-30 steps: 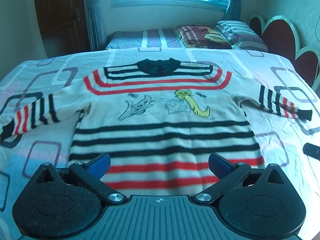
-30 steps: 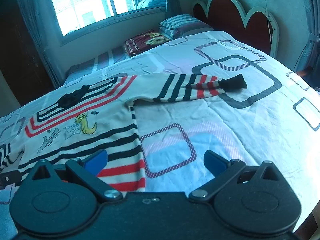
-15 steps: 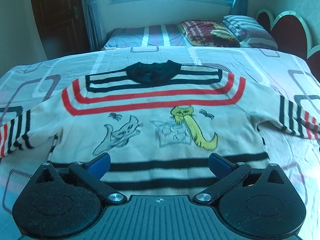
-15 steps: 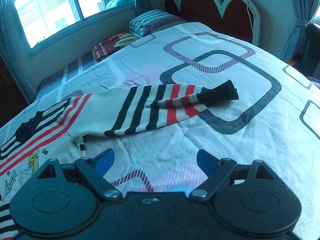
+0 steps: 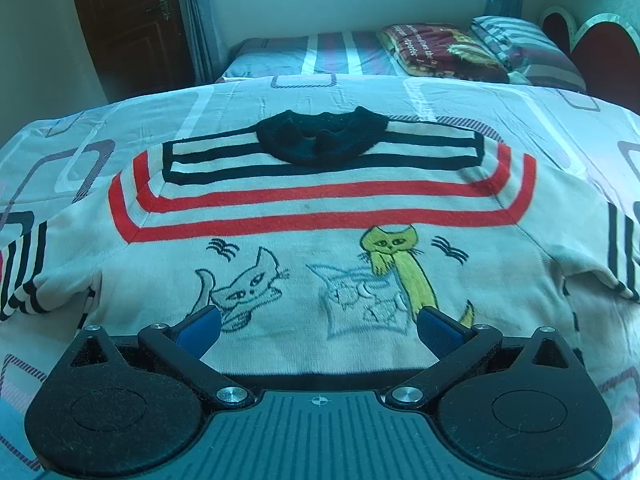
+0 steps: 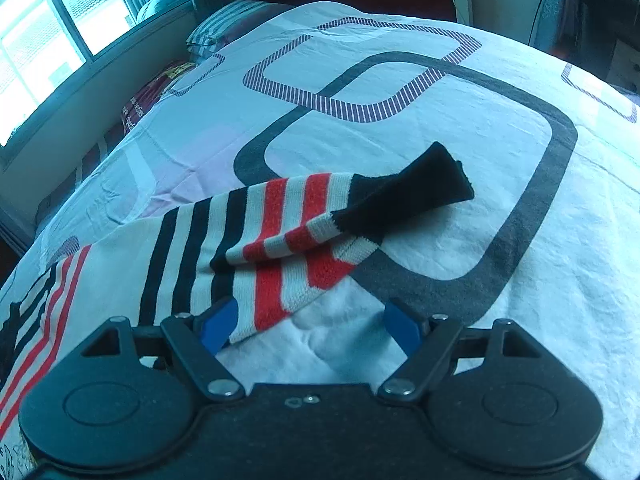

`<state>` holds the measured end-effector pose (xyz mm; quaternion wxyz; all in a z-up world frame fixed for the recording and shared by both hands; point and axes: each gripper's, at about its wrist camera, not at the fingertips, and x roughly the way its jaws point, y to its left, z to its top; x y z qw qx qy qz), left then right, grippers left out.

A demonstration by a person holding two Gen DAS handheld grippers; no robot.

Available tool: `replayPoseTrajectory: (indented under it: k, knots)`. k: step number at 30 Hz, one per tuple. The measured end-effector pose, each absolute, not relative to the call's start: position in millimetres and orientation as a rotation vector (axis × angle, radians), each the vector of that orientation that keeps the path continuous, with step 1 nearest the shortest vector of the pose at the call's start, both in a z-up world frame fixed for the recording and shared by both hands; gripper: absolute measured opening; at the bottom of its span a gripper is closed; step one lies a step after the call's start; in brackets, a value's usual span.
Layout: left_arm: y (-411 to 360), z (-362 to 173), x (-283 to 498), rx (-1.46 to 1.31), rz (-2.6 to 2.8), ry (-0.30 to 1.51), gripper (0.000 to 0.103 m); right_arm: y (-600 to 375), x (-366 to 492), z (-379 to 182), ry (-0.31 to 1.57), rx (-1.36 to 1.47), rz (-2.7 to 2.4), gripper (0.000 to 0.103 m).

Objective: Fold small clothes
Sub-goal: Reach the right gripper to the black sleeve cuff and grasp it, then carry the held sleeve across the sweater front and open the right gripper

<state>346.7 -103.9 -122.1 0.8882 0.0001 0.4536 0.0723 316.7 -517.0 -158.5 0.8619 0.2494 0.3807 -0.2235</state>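
Two pairs of tongs are hanging over a bed (image 5: 360,92), both with their blue pads spread wide and gripping nothing. A small striped sweater (image 5: 320,256) is lying flat on the patterned sheet, filling the middle of the left wrist view, its black collar (image 5: 320,140) pointing toward the top of the frame, at the window wall. Its long axis is running from collar down to the hem, which is hidden behind the left tongs (image 5: 318,322); the sleeves are reaching out to the left and right edges of the frame. Bare sheet is showing above the collar and on both sides.

In the right wrist view, one sleeve (image 6: 256,236) is stretching from the lower left up toward the centre, its black cuff (image 6: 404,192) pointing to the upper right. The sleeve is folded over on itself near the cuff. The right tongs (image 6: 310,322) are hovering at its lower edge, the left pad just over the fabric. Plenty of open sheet (image 6: 520,240) is lying to the right of the cuff.
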Motion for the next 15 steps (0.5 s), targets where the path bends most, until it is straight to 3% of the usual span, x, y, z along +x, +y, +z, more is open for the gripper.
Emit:
replayPoseTrajectory:
  k: [5,7,9,11,13,15]
  knots:
    - [-98,-128,360,-0.008,0.181,0.949,0.103,-526,328,-163,0.761,0.555,-0.494,0.079]
    - [-95,-130,363,-0.013,0.189,0.951,0.103,-528,331,-163,0.727,0.558,-0.502,0.055]
    - [-93,-131,366,-0.012,0.193,0.953,0.103,-530,334,-164,0.713,0.552,-0.515,0.042]
    - [-90,-132,367,-0.013,0.2,0.955,0.103,-528,336,-162,0.698,0.536,-0.507,0.035]
    - [-87,-133,368,-0.014,0.205,0.953,0.103,-521,339,-157,0.673,0.517,-0.48,0.02]
    - [-80,-132,367,-0.02,0.216,0.946,0.103,-506,342,-146,0.631,0.469,-0.436,0.018]
